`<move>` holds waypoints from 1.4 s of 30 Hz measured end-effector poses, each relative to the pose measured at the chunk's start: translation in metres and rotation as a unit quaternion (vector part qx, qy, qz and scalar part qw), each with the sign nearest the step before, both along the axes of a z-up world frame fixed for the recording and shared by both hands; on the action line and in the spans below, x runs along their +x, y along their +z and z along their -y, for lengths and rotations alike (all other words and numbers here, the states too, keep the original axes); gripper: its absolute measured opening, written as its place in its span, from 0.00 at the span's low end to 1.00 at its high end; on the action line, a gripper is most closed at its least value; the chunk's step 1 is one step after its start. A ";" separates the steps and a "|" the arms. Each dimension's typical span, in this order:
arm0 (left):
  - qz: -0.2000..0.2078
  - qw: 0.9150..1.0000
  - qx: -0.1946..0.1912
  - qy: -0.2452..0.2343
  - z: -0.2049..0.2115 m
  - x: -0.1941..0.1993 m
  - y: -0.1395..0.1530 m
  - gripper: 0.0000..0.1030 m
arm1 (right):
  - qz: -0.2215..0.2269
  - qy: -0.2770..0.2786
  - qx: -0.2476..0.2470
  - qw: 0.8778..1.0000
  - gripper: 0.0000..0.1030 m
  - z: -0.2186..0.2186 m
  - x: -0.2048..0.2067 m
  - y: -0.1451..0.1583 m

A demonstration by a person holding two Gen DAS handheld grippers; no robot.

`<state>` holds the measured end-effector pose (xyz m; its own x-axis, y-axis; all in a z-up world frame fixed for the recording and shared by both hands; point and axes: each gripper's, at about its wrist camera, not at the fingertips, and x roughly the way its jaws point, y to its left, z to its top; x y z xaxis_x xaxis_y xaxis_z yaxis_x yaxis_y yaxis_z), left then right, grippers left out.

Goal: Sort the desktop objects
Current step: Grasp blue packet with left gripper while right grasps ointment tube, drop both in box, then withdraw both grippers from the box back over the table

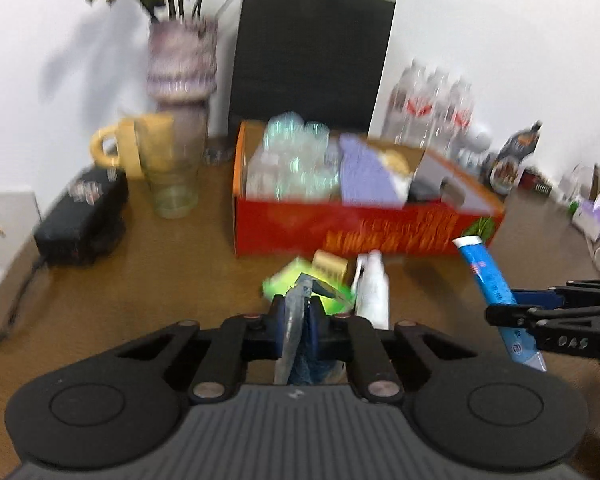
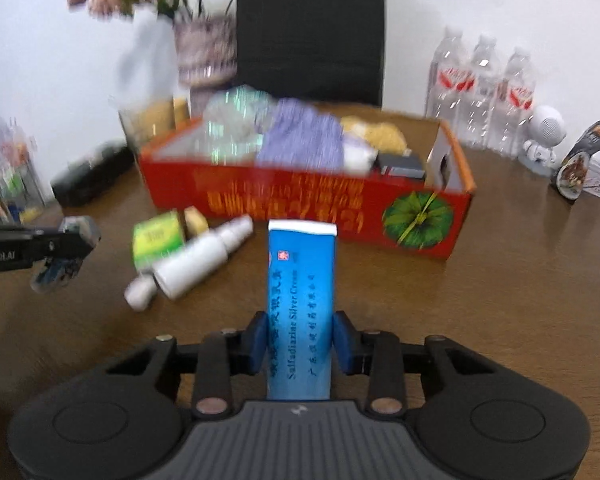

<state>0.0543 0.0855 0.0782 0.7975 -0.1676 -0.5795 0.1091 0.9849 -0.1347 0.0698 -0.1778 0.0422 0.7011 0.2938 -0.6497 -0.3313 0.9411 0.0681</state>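
Black linkage grippers [image 1: 298, 316], blue jaws (copper-toned rivets), ribbed grey housing

The right gripper [image 2: 300, 344] clamps a blue cream box [image 2: 301, 300] before the red box [image 2: 300, 200].

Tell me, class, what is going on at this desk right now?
A person is tidying a wooden desk with a gripper in each hand. The right gripper is shut on a blue cream box. The left gripper is shut on a thin clear packet. A white spray bottle and a green box lie in front of the red box, which already holds items.
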 end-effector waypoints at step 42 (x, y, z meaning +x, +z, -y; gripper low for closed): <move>-0.110 0.990 0.092 0.017 0.071 0.174 0.040 0.94 | -0.104 -0.079 -0.043 0.991 0.84 -0.017 0.163 0.060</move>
<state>0.2285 0.0146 0.1179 0.6522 -0.0180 -0.7578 0.0634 0.9975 0.0308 0.2328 -0.1611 0.1026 0.5828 0.1277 -0.8025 -0.1663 0.9854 0.0361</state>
